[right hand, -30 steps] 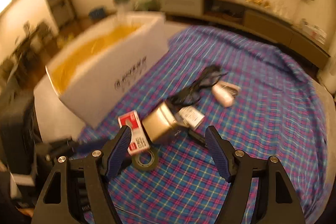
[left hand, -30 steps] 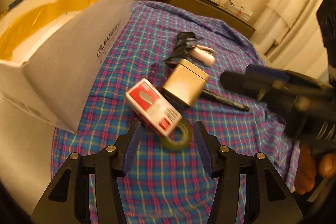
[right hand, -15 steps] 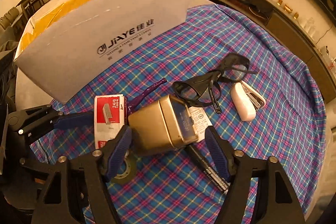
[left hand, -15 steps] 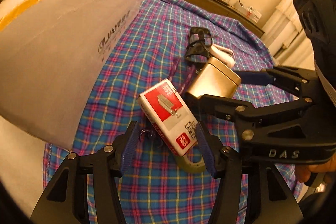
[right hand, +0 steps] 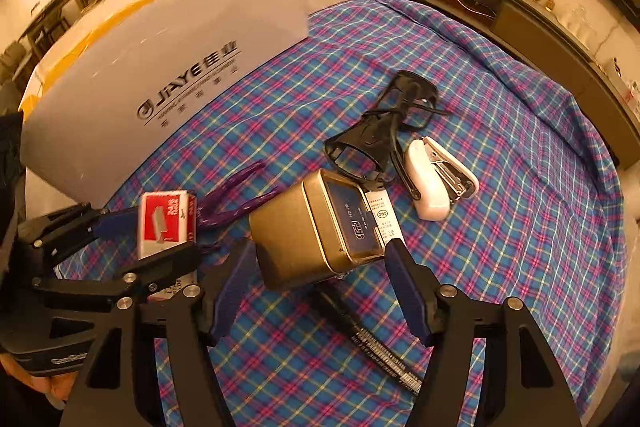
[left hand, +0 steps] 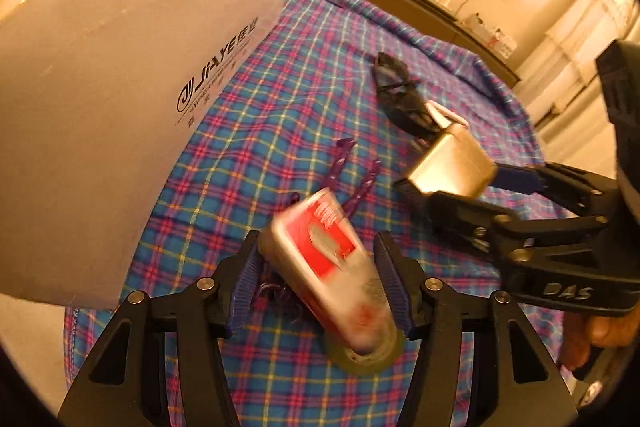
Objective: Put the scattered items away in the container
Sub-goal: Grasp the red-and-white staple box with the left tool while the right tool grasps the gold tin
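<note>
A red and white staple box [left hand: 324,267] lies between the fingers of my left gripper [left hand: 320,279], blurred; the jaws stand at its sides and look closed on it. It also shows in the right wrist view [right hand: 166,223]. A gold tin [right hand: 316,227] sits between the open fingers of my right gripper [right hand: 320,283], also seen in the left wrist view [left hand: 450,167]. The white container box [right hand: 168,67] stands at the left on the plaid cloth [right hand: 500,187].
Purple scissors [right hand: 236,199], black glasses [right hand: 384,131], a white stapler [right hand: 436,179], a black pen [right hand: 372,343] and a tape roll [left hand: 364,355] lie on the cloth. A sideboard [right hand: 520,15] runs along the far wall.
Both grippers moved down and forward onto their items. The left fingers now stand against the staple box, which has tilted; the right fingers straddle the gold tin.
</note>
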